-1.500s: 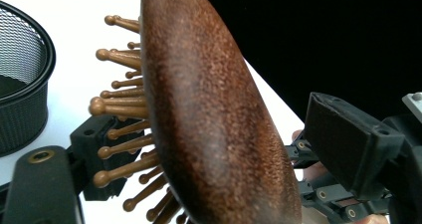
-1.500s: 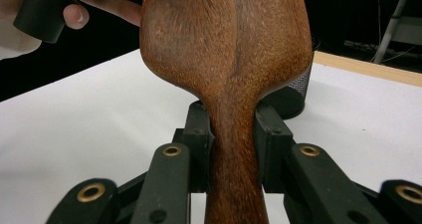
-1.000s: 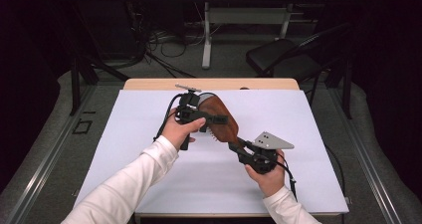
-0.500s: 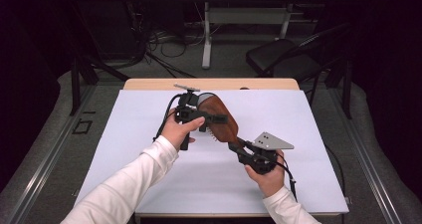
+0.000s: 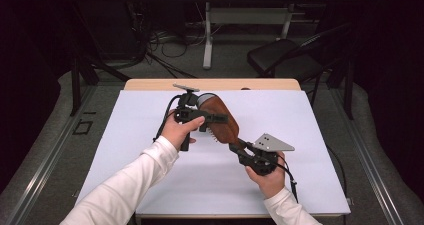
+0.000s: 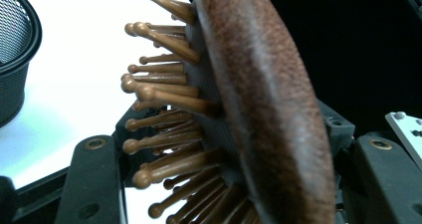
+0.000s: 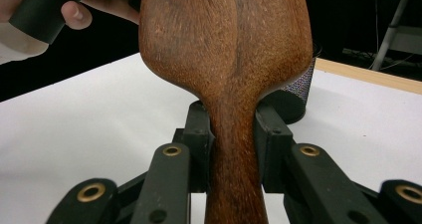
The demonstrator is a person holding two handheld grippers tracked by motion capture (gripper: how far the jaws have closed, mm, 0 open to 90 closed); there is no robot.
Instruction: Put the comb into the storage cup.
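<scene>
The hairbrush (image 5: 223, 123) has a reddish-brown wooden back with a fine speckled grain and a darker streak running down its middle towards the handle. Its bristles (image 6: 159, 99) are lighter, golden-brown wooden pins with rounded tips, set in a dark pad. Both grippers, left (image 5: 216, 118) and right (image 5: 241, 150), are matt black with brass-coloured rivets; the right one carries a pale grey plate. The mesh cup (image 6: 15, 59) is black. The table cover (image 5: 150, 165) is plain white, the sleeves (image 5: 125, 190) white too.

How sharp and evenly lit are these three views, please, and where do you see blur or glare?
High view: white table bright, surroundings nearly black. Left gripper view: hairbrush close, its lower bristles blurred, table glaring white. Right gripper view: brush handle sharp between the right gripper, far background soft.
</scene>
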